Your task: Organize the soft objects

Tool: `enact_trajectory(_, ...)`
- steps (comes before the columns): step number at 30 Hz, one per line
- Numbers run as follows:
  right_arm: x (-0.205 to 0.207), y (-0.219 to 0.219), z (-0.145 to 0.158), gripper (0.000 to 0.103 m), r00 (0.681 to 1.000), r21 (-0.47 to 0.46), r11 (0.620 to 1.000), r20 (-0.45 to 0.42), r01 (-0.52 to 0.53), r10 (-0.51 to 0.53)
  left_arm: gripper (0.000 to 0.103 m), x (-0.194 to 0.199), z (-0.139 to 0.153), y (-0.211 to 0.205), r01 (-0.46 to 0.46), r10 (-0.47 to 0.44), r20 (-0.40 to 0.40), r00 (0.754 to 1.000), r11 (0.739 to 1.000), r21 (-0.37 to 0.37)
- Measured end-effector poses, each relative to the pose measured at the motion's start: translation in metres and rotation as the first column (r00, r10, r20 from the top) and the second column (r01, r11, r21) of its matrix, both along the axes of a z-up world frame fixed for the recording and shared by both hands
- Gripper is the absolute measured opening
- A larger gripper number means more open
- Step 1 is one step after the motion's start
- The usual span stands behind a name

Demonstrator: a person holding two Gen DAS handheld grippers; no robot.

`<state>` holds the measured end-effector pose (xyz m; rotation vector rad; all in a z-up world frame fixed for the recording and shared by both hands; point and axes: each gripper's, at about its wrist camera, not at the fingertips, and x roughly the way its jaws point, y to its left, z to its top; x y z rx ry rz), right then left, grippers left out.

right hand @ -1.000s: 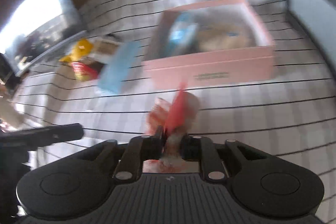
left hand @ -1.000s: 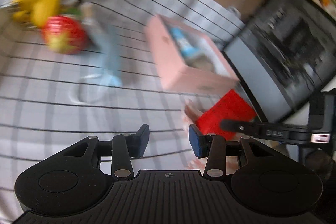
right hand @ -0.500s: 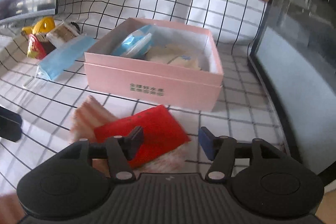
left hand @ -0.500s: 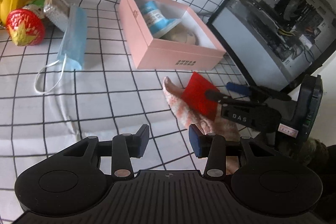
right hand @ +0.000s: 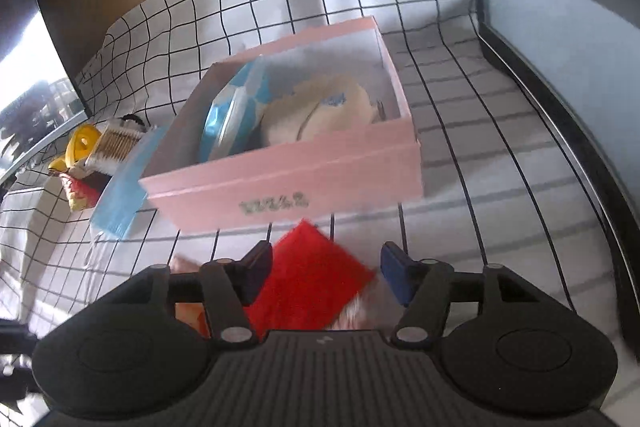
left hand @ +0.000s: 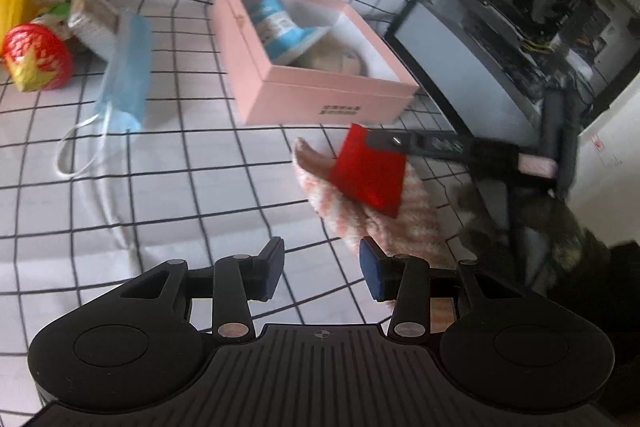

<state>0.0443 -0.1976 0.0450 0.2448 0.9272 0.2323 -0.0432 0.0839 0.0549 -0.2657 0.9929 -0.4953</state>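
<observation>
A red felt pouch (right hand: 312,279) lies on a pink-and-white striped sock (left hand: 384,223), on the checked cloth just in front of the open pink box (right hand: 288,183). My right gripper (right hand: 326,269) straddles the pouch. Its jaws are closing, the right pad still apart from the pouch. In the left wrist view one of its fingers (left hand: 400,141) reaches over the pouch's (left hand: 368,171) far corner. My left gripper (left hand: 322,269) hovers open and empty over the cloth, near the sock's near end. The box (left hand: 320,95) holds a blue item (left hand: 280,27) and a beige plush (right hand: 312,107).
A blue face mask (left hand: 124,67), a strawberry plush (left hand: 36,59), a pack of cotton swabs (left hand: 94,19) and a yellow toy (left hand: 16,3) lie at the far left. A glass-sided computer case (left hand: 520,27) stands close on the right.
A second ago my right gripper was shut on the pouch and sock. It let go, the pouch fell flat, and the gripper has dropped around it. My left gripper shifted slightly.
</observation>
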Motion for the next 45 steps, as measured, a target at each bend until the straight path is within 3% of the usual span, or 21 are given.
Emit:
enact_trajectory(2,0.01,0.003,-0.002,0.038,1.0,-0.005,1.0,0.013,-0.013,0.013,0.045,0.0,-0.001,-0.002,0.007,-0.007,-0.003,1.0,1.0,0.006)
enact_trajectory(10,-0.026,0.025,0.034,0.038,0.973,0.076,0.972,0.088,-0.221,0.214,0.045,0.0,-0.006,0.012,-0.06,0.06,-0.012,0.998,0.998,-0.001)
enact_trajectory(13,-0.041,0.028,0.038,0.038,0.969,0.096,0.966,0.079,-0.241,0.234,0.045,0.002,-0.009,0.014,-0.075,0.075,-0.018,0.997,0.997,-0.01)
enact_trajectory(18,-0.047,0.035,0.051,0.038,0.965,0.072,0.967,0.12,-0.243,0.234,0.045,0.013,-0.019,-0.009,0.028,-0.028,-0.014,1.0,1.0,-0.002)
enact_trajectory(21,-0.042,0.038,0.053,0.038,0.965,0.099,0.962,0.098,-0.254,0.245,0.045,0.012,-0.019,-0.035,0.105,-0.109,0.031,0.994,0.99,0.098)
enact_trajectory(24,-0.045,0.039,0.052,0.038,0.968,0.047,0.97,0.091,-0.24,0.235,0.045,0.002,-0.008,-0.057,0.165,-0.202,0.137,0.97,0.957,0.24)
enact_trajectory(28,-0.051,0.024,0.053,0.038,0.984,0.021,0.987,0.077,-0.16,0.158,0.045,0.002,0.0,-0.077,0.222,-0.29,0.195,0.937,0.925,0.309)
enact_trajectory(30,-0.055,0.016,0.052,0.04,0.989,0.01,0.991,0.066,-0.131,0.13,0.046,0.007,0.001,-0.084,0.236,-0.311,0.199,0.929,0.915,0.327)
enact_trajectory(33,-0.061,0.003,0.048,0.044,0.995,0.054,0.993,0.028,-0.101,0.1,0.046,0.019,-0.015,-0.094,0.261,-0.332,0.144,0.932,0.892,0.369)
enact_trajectory(37,-0.061,-0.002,0.032,0.044,0.998,0.113,0.992,-0.031,-0.049,0.053,0.048,0.018,-0.024,-0.086,0.263,-0.328,0.152,0.933,0.904,0.336)
enact_trajectory(43,-0.041,0.02,0.029,0.044,0.994,0.147,0.983,0.005,-0.113,0.113,0.048,0.011,-0.026,-0.072,0.243,-0.293,0.154,0.943,0.929,0.28)
enact_trajectory(45,-0.04,0.028,0.033,0.046,0.993,0.089,0.989,0.031,-0.114,0.112,0.048,0.008,-0.025,-0.068,0.226,-0.273,0.153,0.95,0.936,0.27)
